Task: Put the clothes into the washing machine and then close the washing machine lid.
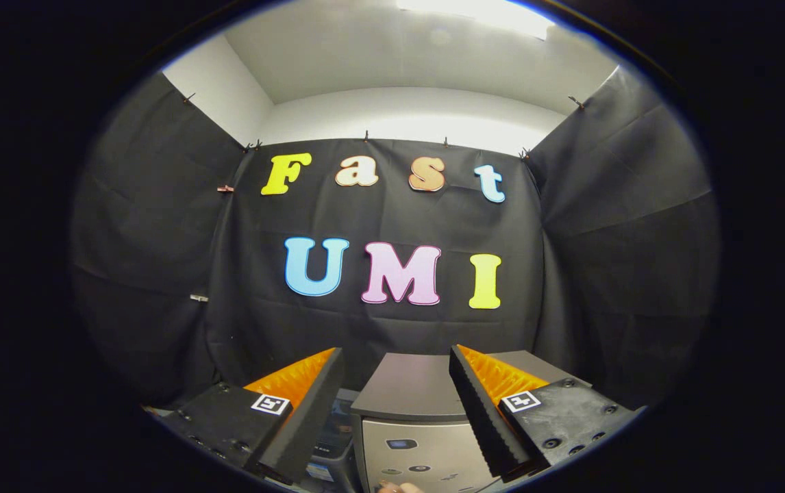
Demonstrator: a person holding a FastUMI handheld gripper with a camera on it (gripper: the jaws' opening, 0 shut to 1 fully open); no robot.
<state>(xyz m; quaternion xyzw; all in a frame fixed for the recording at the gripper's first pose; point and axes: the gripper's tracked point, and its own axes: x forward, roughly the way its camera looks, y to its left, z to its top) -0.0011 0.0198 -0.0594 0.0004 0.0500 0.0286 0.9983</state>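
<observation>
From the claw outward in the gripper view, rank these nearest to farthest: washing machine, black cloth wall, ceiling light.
The claw is open, holding nothing.
1. Washing machine: between and just ahead of the fingers, lid closed.
2. Black cloth wall: behind the machine.
3. Ceiling light: high above, beyond the wall's top.

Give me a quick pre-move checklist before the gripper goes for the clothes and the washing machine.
1. Gripper open: ok, fingers spread with nothing between them.
2. Washing machine located: ok, just ahead, between the fingers.
3. Lid open for loading: not ok, the flat top looks shut.
4. Clothes located: cannot tell.
5. Approach path: cannot tell, a dark bin sits beside the machine behind one finger.
</observation>
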